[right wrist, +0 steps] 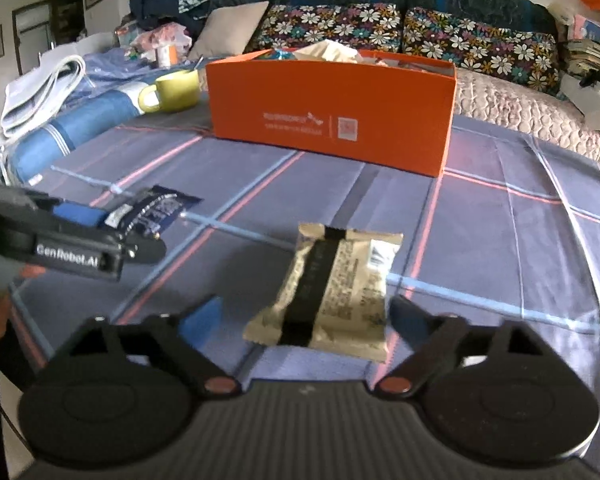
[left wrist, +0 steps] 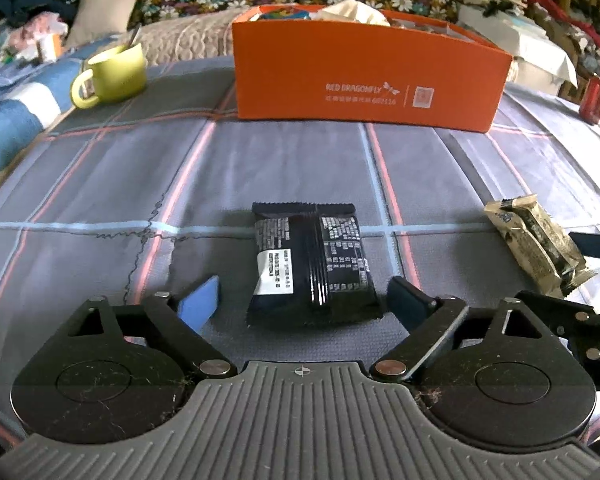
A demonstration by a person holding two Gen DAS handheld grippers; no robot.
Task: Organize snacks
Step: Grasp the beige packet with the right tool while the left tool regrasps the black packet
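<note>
Plaid cloth in grey-blue with pink and pale-blue lines covered the tabletop (left wrist: pixel 100 184), the broadest thing in either view. At its far edge stood an orange cardboard box (left wrist: pixel 364 80), open at the top, with several wrappers and a crumpled pale packet already showing above its rim; so part of the sorting looked done. A yellow-green mug (left wrist: pixel 114 74) sat to the left of the box, well apart from the snacks.

Two snacks were left out on the cloth, both lying flat and well short of the box. The black snack packet (left wrist: pixel 312 268) lay with its near end between the fingers of the left claw (left wrist: pixel 304 296), which stood released, its pads clear of the wrapper on both sides. The tan snack packet (right wrist: pixel 332 292), with a dark stripe down its back, lay between the fingers of the right claw (right wrist: pixel 304 316), also spread wide and not pressing on it, though that view was blurred.

By my judgement, both packets were yet to be gripped, carried and dropped into the box.
</note>
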